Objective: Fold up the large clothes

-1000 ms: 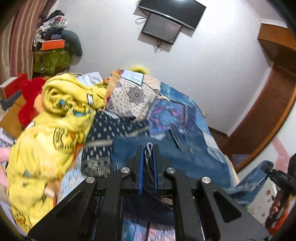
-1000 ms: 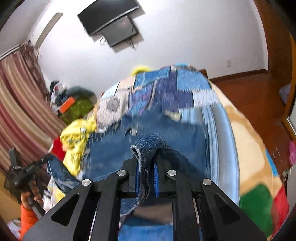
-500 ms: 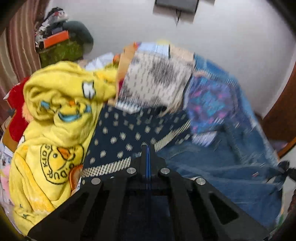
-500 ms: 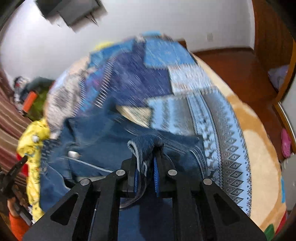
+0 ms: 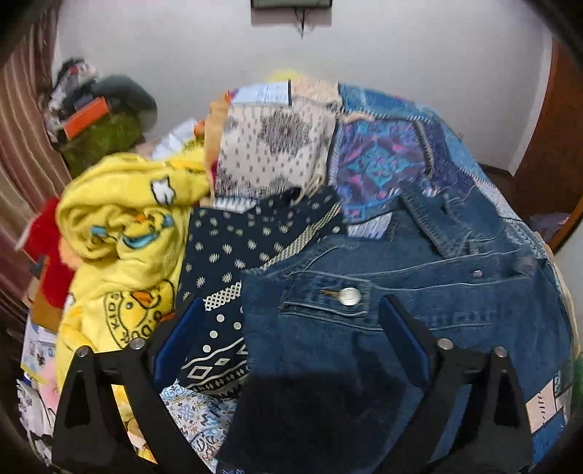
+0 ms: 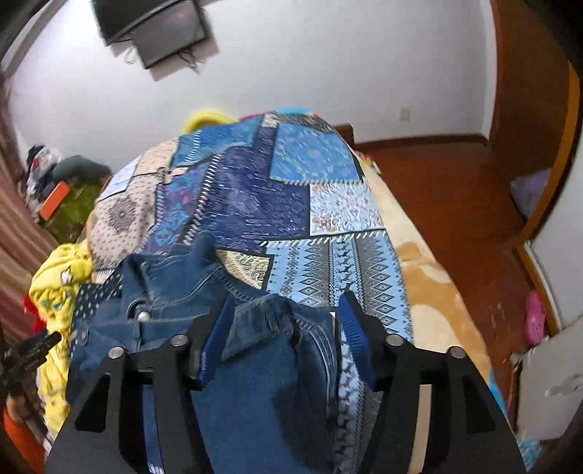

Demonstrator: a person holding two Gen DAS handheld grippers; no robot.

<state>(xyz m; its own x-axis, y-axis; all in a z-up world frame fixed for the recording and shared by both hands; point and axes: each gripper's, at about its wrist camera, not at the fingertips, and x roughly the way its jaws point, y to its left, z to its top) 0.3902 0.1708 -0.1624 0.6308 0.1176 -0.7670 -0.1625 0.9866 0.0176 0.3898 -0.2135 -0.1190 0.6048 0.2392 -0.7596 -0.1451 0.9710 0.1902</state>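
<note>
Covering most of the bed, a patchwork bedspread (image 6: 291, 204) in blues, purples and cream runs toward the white wall, where a dark screen (image 6: 156, 25) hangs. On the near end of the bedspread lies the task garment — a dark blue denim jacket (image 5: 400, 291), spread flat with its collar toward the far side and a metal button (image 5: 349, 296) facing up on the chest flap. To its left a yellow fleece blanket (image 5: 120, 233) with duck prints is heaped, and between the two sits a navy dotted cloth (image 5: 247, 233), partly tucked under the jacket's edge. A brown wooden floor (image 6: 455, 189) shows past the bed on the right.

Left gripper (image 5: 291, 321): jaws opening, spread wide over the jacket's front and the navy cloth; the blue pads stand clear of the fabric, nothing pinched.

Right gripper (image 6: 282, 317): jaws opening — a bunched fold of denim (image 6: 269, 321) sits between them, slumped near the left pad, with a gap to the right pad. Whether the left pad touches the fold, cannot tell.
</note>
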